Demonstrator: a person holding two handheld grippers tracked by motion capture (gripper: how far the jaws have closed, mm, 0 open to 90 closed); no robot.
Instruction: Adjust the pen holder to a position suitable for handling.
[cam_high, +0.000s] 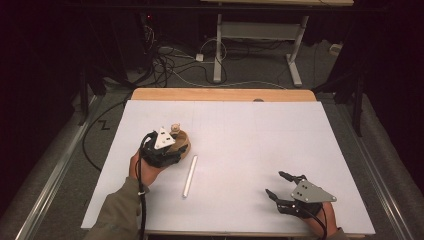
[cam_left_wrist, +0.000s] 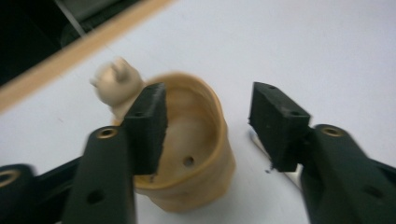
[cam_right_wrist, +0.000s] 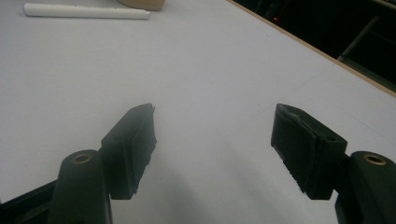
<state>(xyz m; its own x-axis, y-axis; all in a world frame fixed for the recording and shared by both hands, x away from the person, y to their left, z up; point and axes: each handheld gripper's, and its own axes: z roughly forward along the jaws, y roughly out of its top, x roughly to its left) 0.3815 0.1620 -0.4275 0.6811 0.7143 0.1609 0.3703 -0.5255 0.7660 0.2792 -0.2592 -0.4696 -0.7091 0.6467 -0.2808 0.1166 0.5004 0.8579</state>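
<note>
The left gripper (cam_high: 172, 145) is positioned at the left-centre of the white worktop (cam_high: 240, 130), held by the person's left hand (cam_high: 142, 167), with its grey three-cornered plate facing up. In the left gripper view, the jaws straddle a wooden cup (cam_left_wrist: 191, 149): one pad sits over the cup's near rim and hollow, while the other stands clear on the outside, apart from the cup wall. The pads do not press on the cup; the jaws are released, part-way apart. The cup stands on the worktop with a small hole visible in its floor. A pale wooden knob (cam_left_wrist: 116, 84) rises just behind the cup's rim, touching or very close to it; which of the two cannot be determined.

A white rod (cam_high: 190, 176) lies flat on the worktop just right of the left gripper, apart from the cup.

The right gripper (cam_high: 285, 189) is positioned near the front right corner of the worktop, well apart from the cup and rod. In the right gripper view its jaws are spread wide over bare worktop, released, with nothing between them.
</note>
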